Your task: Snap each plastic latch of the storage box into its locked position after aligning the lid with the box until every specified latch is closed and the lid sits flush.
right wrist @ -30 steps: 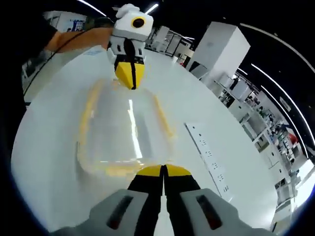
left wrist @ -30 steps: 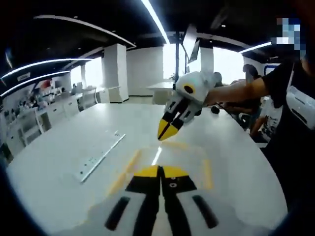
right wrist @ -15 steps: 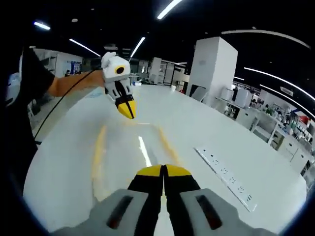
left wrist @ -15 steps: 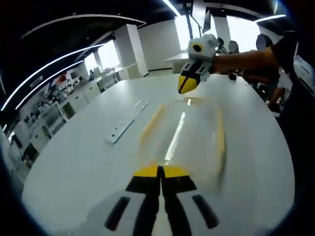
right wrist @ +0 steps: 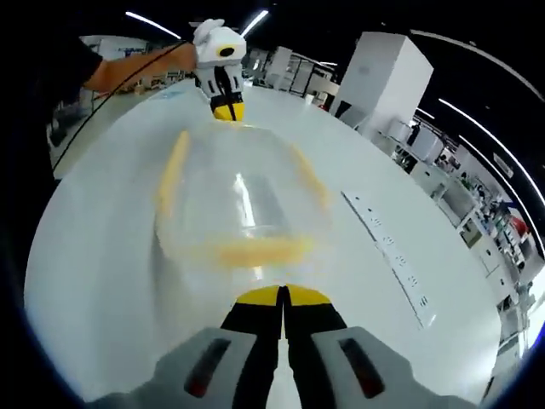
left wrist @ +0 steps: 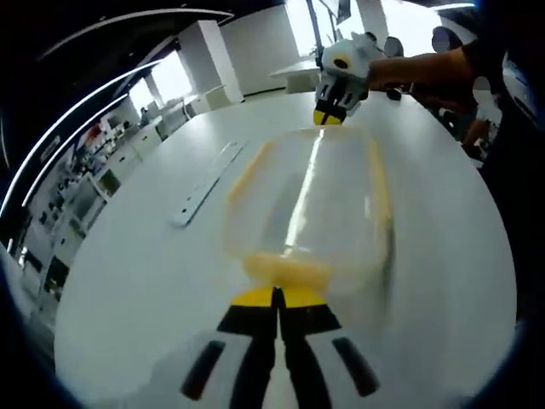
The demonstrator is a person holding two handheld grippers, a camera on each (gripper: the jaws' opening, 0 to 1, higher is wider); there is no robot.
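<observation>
A clear plastic storage box with yellow latches lies on the white table, lid on top. In the left gripper view my left gripper is shut, its yellow tips just short of the near yellow end latch. At the far end my right gripper points down at the box's edge, jaws together. In the right gripper view the box lies ahead, and my right gripper is shut just short of its end latch. My left gripper touches the far end. Yellow side latches run along both long sides.
A long white power strip lies flat on the table beside the box, seen too in the right gripper view as the power strip. The person's arm reaches in behind the right gripper. Desks and pillars stand beyond the table's rounded edge.
Both cameras have tilted down and closed in on the box's two short ends, so the box looks larger. Both grippers stay shut throughout.
</observation>
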